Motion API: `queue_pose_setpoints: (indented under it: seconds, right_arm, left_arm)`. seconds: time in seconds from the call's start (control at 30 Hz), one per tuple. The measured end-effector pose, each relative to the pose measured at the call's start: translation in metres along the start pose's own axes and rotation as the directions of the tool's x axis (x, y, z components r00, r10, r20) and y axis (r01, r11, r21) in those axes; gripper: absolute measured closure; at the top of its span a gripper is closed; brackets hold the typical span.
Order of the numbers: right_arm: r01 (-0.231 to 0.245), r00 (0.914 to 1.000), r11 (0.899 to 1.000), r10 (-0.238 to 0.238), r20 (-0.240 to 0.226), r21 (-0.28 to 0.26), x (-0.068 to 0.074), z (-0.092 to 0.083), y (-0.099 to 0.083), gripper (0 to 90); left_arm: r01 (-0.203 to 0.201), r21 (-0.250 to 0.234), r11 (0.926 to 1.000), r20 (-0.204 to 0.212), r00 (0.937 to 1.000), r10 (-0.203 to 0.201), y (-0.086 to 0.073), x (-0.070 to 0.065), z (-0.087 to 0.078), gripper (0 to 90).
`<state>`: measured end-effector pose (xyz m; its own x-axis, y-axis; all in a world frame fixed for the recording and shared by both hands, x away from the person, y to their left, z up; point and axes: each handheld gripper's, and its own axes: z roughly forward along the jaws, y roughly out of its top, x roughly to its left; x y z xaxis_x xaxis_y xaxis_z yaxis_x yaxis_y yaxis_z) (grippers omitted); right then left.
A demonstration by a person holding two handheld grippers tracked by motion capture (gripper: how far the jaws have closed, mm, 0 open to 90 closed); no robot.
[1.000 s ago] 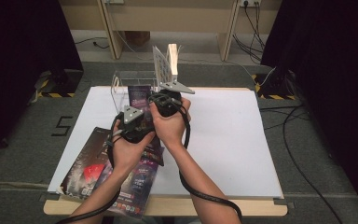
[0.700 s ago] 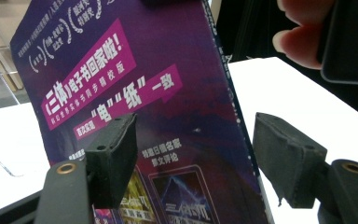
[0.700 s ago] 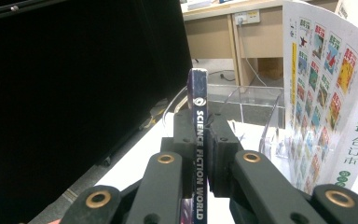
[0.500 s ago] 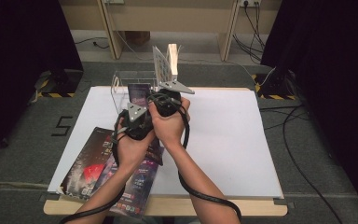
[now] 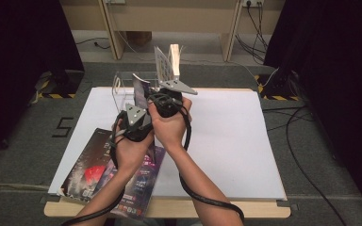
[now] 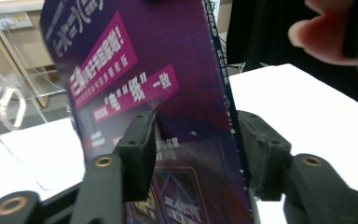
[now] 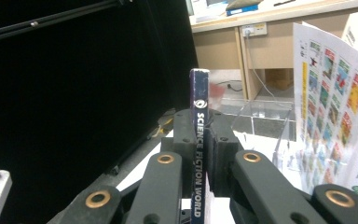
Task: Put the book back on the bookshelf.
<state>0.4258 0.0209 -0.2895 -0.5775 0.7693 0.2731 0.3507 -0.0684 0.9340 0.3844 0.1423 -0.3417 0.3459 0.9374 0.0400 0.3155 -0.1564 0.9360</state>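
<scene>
Centre frame: right gripper point(image 7: 200, 140) clamps upright magazine point(image 7: 199, 154) by its spine; left gripper point(image 6: 193, 154) jaws have just been closing around its cover, pads not pressing yet, so 2nd grip pending

You hold a purple magazine point(image 6: 168, 107) upright above the bench point(image 5: 245, 141), its dark spine point(image 7: 199, 140) reading "SCIENCE FICTION WORLD", pink banners across its cover.

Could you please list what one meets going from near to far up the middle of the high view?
Magazines lying at the near table edge → left gripper → right gripper → clear acrylic stand → upright booklet with a picture grid → wooden desk legs at the back.
</scene>
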Motion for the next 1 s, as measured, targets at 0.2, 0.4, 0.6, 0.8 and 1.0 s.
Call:
queue_pose_setpoints:
  seconds: [0.2, 0.4, 0.6, 0.8, 1.0]
  right_arm:
    - [0.018, 0.9997, 1.0, -0.018, -0.014, 0.014, 0.009, 0.002, -0.002, 84.1]
    - [0.025, 0.9986, 0.999, -0.023, -0.048, 0.047, 0.016, 0.009, -0.011, 81.0]
    - [0.08, 0.9897, 0.991, -0.067, -0.127, 0.103, 0.024, 0.016, -0.011, 68.8]
    - [0.101, 0.9749, 0.987, -0.073, -0.21, 0.125, 0.015, 0.003, -0.009, 57.9]
    - [0.086, 0.9875, 0.988, -0.068, -0.142, 0.128, -0.024, -0.023, -0.014, 56.5]
  left_arm:
    - [0.01, 0.007, 0.9999, -0.02, 0.9997, -0.01, -0.011, 0.009, -0.003, 64.9]
    - [0.025, 0.002, 0.9997, -0.05, 0.9984, -0.025, -0.025, 0.021, -0.01, 73.0]
    - [0.069, -0.008, 0.9976, -0.033, 0.9971, -0.069, -0.037, 0.04, -0.018, 83.7]
    - [0.066, -0.03, 0.9974, -0.05, 0.9965, -0.067, -0.044, 0.05, -0.021, 83.8]
    - [0.082, -0.049, 0.9954, -0.068, 0.9941, -0.085, -0.047, 0.065, -0.026, 83.8]
